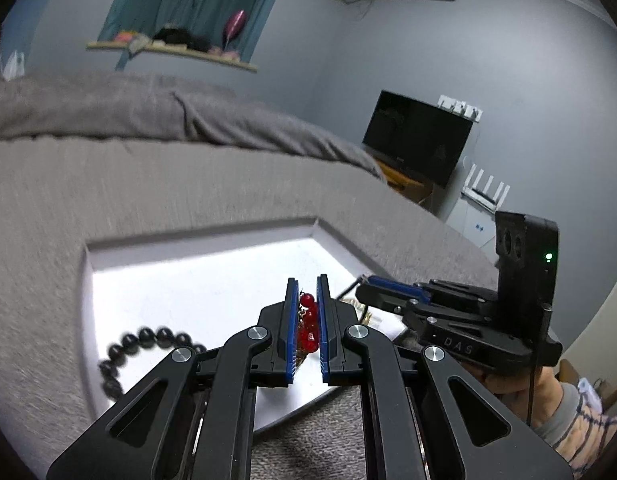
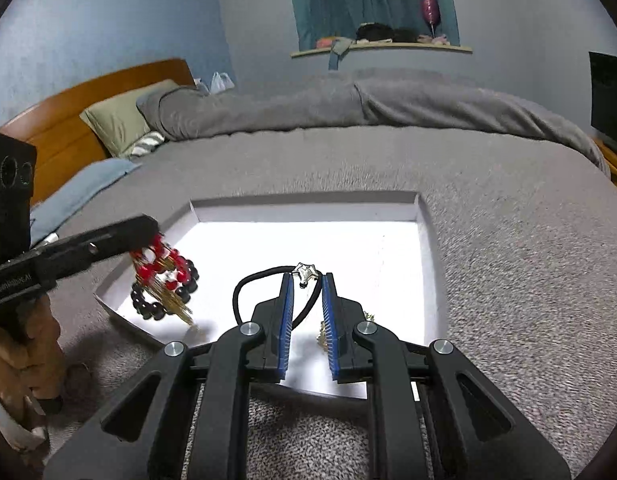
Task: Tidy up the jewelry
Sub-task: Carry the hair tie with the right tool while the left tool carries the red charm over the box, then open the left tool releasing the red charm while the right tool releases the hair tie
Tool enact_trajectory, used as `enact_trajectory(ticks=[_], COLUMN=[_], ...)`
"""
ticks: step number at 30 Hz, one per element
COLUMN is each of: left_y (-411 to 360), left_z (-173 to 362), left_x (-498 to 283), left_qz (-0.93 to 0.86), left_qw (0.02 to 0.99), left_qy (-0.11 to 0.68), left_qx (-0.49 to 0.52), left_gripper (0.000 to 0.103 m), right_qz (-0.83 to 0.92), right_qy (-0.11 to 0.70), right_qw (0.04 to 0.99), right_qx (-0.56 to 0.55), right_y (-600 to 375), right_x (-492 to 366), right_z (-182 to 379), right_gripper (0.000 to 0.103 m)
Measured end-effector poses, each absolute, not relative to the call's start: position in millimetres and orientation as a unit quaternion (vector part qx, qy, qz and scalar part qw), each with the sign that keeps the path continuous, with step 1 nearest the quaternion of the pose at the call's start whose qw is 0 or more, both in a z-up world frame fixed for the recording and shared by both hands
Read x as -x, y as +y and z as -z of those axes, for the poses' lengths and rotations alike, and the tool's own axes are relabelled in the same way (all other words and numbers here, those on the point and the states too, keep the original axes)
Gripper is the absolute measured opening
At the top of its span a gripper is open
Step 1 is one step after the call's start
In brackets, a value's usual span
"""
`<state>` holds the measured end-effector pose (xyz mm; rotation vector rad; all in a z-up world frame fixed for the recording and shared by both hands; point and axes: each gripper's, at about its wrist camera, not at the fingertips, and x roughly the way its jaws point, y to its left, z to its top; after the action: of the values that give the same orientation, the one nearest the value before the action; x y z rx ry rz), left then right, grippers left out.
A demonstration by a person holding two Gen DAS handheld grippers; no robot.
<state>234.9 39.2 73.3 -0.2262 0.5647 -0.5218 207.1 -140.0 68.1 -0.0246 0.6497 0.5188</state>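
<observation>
A shallow white tray lies on the grey bed cover. My left gripper is shut on a red bead ornament with gold tassels. In the right wrist view, that left gripper holds the ornament above the tray's left corner. A black bead bracelet lies on the tray floor just under the ornament, and it shows again in the left wrist view. My right gripper is shut on a black cord with a silver charm, over the tray's near middle. In the left wrist view, the right gripper comes in from the right.
A small gold piece lies in the tray beside my right gripper's right finger. The grey bed cover surrounds the tray, with a rolled grey duvet and pillows behind. A dark television stands to the right. A person's hand holds the left gripper.
</observation>
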Motion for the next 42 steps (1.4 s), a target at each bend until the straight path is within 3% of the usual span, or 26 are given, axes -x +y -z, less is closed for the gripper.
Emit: enact_trajectory(ticks=[7,10,13,15,16,23,26,29,42], left_y=[40.4,43.7,51.0,58.3,61.5,76.7,82.2,86.0,64.2], left_z=[-51.7,-50.2,-53.1,-54.9,-55.8,-66.5,-68.6,-70.5,-53.1], left_x=[-246.2,-245.9,-241.9,-239.5,-237.2,-219.0,-209.3,-195.5,-138.8], left_qz=[0.241,0.244,0.245,0.246,0.245,0.240,0.228,0.216,0.248], left_qw=[0.907,0.904,0.904,0.902,0.902,0.908,0.913,0.921,0.920], left_qy=[0.322,0.324,0.318,0.315,0.311,0.295,0.291,0.284,0.299], left_qx=[0.122,0.132,0.147,0.164,0.171,0.178,0.170,0.157,0.055], left_gripper=[0.011,0.026,0.028,0.034,0.042,0.045,0.058,0.059,0.059], right_qz=[-0.243,-0.238,-0.240,-0.243,-0.241,-0.247,-0.247,-0.242,-0.250], right_qy=[0.345,0.346,0.340,0.338,0.337,0.303,0.297,0.286,0.297], right_qw=[0.906,0.907,0.909,0.909,0.910,0.920,0.922,0.927,0.920], right_qx=[0.033,0.032,0.027,0.022,0.019,-0.008,-0.014,-0.016,-0.057], right_y=[-129.5,-130.0,-132.2,-133.6,-135.2,-148.6,-154.6,-161.2,-198.5], right_x=[-215.5,-216.9,-215.7,-215.8,-215.5,-203.8,-196.8,-185.7,-159.8], right_z=[-51.7,-50.6,-52.5,-53.4,-53.3,-63.6,-65.5,-67.8,-64.4], right_gripper=[0.015,0.016,0.016,0.026,0.027,0.029,0.030,0.038,0.038])
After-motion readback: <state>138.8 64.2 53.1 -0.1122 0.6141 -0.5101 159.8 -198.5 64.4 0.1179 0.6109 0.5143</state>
